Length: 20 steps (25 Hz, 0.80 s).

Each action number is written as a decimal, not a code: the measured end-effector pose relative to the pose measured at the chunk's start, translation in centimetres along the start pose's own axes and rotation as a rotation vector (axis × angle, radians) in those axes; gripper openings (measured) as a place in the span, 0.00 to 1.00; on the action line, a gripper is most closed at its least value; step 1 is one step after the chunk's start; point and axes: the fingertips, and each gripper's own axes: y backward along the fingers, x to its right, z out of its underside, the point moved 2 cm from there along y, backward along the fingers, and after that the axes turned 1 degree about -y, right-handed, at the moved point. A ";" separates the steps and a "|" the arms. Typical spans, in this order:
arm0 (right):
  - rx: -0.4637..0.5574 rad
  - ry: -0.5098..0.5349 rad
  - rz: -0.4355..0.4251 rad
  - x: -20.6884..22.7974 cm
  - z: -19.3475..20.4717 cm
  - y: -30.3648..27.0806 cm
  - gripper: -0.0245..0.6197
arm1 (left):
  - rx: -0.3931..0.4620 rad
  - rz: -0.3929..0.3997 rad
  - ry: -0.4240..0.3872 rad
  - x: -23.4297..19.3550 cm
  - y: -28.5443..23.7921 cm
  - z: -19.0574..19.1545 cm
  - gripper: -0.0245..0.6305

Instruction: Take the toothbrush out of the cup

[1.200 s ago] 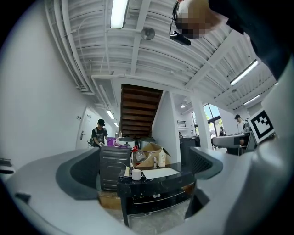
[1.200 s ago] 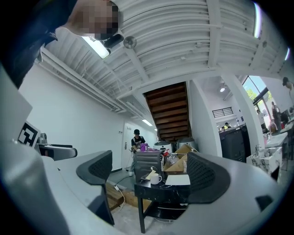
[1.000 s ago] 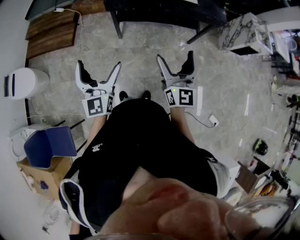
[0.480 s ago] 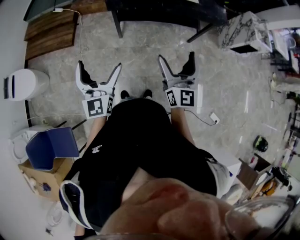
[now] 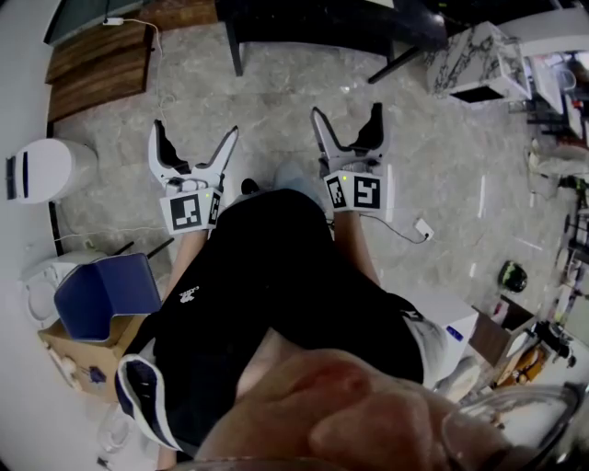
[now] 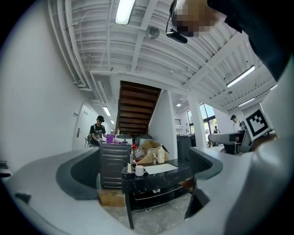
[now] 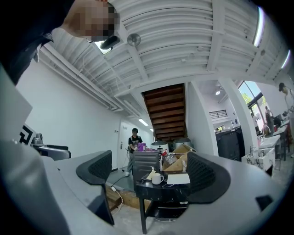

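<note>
A white cup (image 6: 139, 170) stands on a low black table (image 6: 158, 178) some way ahead. A thin toothbrush handle (image 6: 133, 163) seems to stick up from the cup, too small to be sure. The right gripper view shows the same cup (image 7: 157, 178) on the table's near left corner. In the head view my left gripper (image 5: 194, 129) and right gripper (image 5: 345, 110) are held side by side above the stone floor. Both are open with nothing between the jaws, well short of the table's edge (image 5: 313, 23).
A white sheet (image 6: 158, 168), a bottle and cardboard boxes (image 6: 149, 153) share the table, and a grey drawer cabinet (image 6: 114, 165) stands behind it. A person (image 6: 98, 133) is at the back. A white bin (image 5: 41, 168), blue chair (image 5: 106, 292) and marble block (image 5: 479, 60) flank me.
The view has crept slightly forward over the floor. Both grippers keep their pose and stay open.
</note>
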 end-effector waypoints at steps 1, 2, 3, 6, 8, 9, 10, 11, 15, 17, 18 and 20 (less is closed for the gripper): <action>-0.001 0.002 0.001 -0.4 0.0 -0.1 0.80 | -0.003 -0.001 0.003 -0.5 0.1 0.1 0.93; -0.001 0.004 0.003 -0.7 0.0 -0.1 0.80 | -0.005 -0.002 0.005 -0.9 0.2 0.2 0.93; 0.000 0.006 0.004 -1.0 0.0 -0.2 0.80 | -0.007 -0.004 0.006 -1.3 0.2 0.2 0.93; 0.000 0.010 0.009 -1.2 0.0 -0.8 0.80 | -0.006 -0.001 0.007 -1.9 -0.3 0.3 0.93; 0.000 0.009 0.016 -1.0 0.2 -1.4 0.80 | -0.005 0.003 0.007 -2.2 -0.8 0.4 0.93; 0.001 0.008 0.019 -0.9 0.3 -1.7 0.80 | -0.005 0.004 0.005 -2.5 -1.1 0.5 0.93; 0.002 0.007 0.022 -0.8 0.4 -2.1 0.80 | -0.004 0.005 0.004 -2.7 -1.4 0.5 0.93; 0.003 0.007 0.023 -0.7 0.4 -2.6 0.80 | -0.004 0.004 0.002 -2.8 -1.8 0.6 0.93; 0.013 0.007 0.019 -0.2 0.8 -4.8 0.80 | -0.003 -0.004 -0.003 -3.8 -3.7 0.9 0.93; 0.018 0.009 0.017 0.1 1.2 -6.1 0.80 | -0.002 -0.010 -0.003 -4.3 -4.7 1.5 0.93; 0.020 0.010 0.016 0.5 1.4 -6.8 0.80 | -0.002 -0.013 -0.002 -4.5 -5.3 1.8 0.93; 0.025 0.008 0.014 1.4 1.9 -8.5 0.80 | -0.005 -0.020 -0.004 -4.8 -6.8 2.7 0.93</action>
